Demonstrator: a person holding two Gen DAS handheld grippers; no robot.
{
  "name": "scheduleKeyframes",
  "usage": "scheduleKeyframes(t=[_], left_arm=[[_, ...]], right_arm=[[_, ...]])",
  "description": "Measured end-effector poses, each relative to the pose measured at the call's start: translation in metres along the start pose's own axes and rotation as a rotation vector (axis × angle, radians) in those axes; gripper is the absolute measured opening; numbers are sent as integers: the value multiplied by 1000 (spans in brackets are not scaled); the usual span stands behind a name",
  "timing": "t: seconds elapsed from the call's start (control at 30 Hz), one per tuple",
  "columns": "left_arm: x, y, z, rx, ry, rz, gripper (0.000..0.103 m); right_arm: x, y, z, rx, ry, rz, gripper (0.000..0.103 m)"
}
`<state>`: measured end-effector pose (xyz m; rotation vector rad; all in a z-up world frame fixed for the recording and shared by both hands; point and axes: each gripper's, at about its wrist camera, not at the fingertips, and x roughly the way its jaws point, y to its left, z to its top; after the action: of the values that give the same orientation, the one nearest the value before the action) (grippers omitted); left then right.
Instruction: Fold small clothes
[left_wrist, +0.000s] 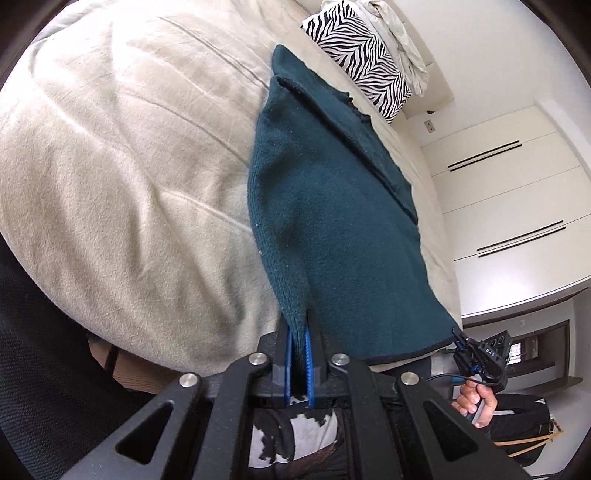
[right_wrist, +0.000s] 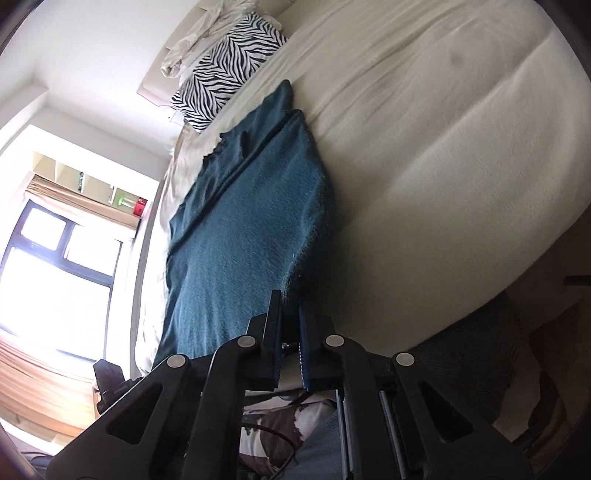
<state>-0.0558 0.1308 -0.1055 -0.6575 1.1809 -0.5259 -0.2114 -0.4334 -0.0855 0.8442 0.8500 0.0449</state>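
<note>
Pinched hem of the teal garment (left_wrist: 332, 221) hidden between the jaws; bed (left_wrist: 110, 184) cropped by the lens rim.

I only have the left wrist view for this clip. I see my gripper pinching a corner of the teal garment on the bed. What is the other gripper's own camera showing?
Observer: The right gripper is shut on the teal garment too, at its own near corner.
Operator: Anything on that side I can't see?
Observer: Yes, a bright window with a dark frame, beyond the far edge of the bed.
Operator: My view has the zebra-print pillow at the head. Does it show there too?
Observer: It does; the zebra-print pillow lies past the garment's far end, with crumpled pale cloth beside it.
Operator: And above the window?
Observer: Open shelves with a small red item.
</note>
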Motion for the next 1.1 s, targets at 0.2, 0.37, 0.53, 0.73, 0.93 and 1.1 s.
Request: scheduleKeyframes(t=[0.2,0.37,0.53,0.73,0.93,1.1], left_arm=[[-13,-9,9,-40,-36,-112,7],[-15,-22,31,-61,-72,-177,7],[-15,-27,65,-103,-114,-230,7],[-10,-32,116,-128,-166,-253,7],[11,-34,178,-166,-199,-274,7],[37,-38,238,-174,-213,-266,7]], right_arm=[[1,21,11,-33,-15,33,7],[11,37,28,-35,-29,81,7],[25,53,59,-37,-57,100,7],[43,73,113,-55,-98,100,7],[75,86,172,-60,-145,91,7],[114,98,223,-54,-160,70,7]])
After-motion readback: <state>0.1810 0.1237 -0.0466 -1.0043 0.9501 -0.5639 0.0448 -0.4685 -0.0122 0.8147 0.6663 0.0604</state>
